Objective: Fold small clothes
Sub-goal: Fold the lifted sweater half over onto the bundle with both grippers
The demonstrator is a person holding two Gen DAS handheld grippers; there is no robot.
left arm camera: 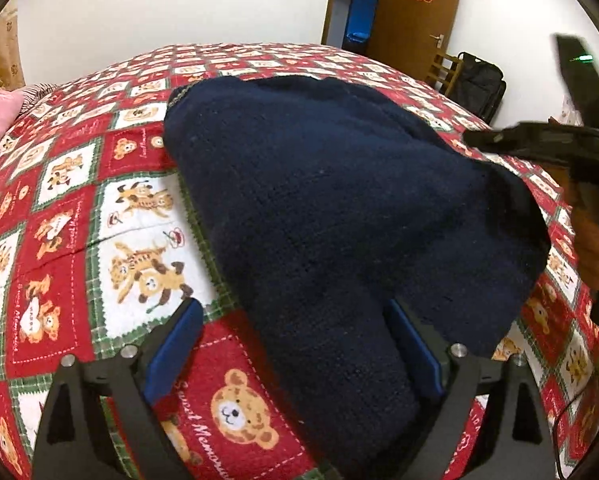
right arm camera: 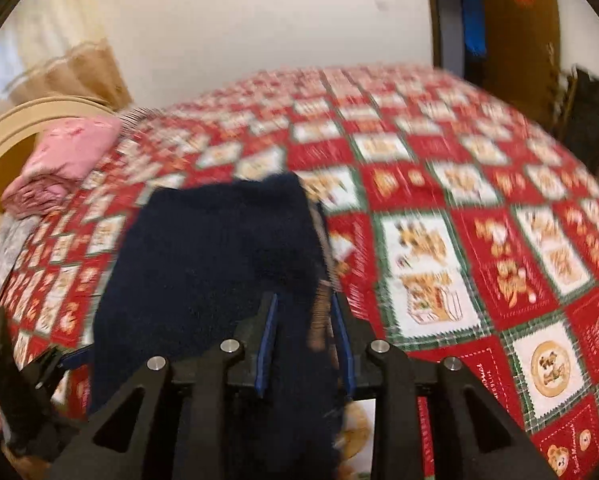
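Dark navy knit garment spread on red-and-white bear-print bedspread, near edge of bed. One narrow part of garment running down between fingers of left gripper; blue pads standing wide apart, neither pressing the knit. Released, nothing gripped.

Right gripper seen from its own camera with jaws narrow, a fold of the same navy garment pinched between blue pads. Clenched on the cloth. View strongly blurred; pale patterned band at the garment's edge just beside right pad, detail not readable.

From left view, right gripper black and slim at garment's right edge, a hand behind it.

Pink folded cloth far left on bed, well apart from garment. Brown door with red paper ornament, black bag beside wooden rack against white wall.
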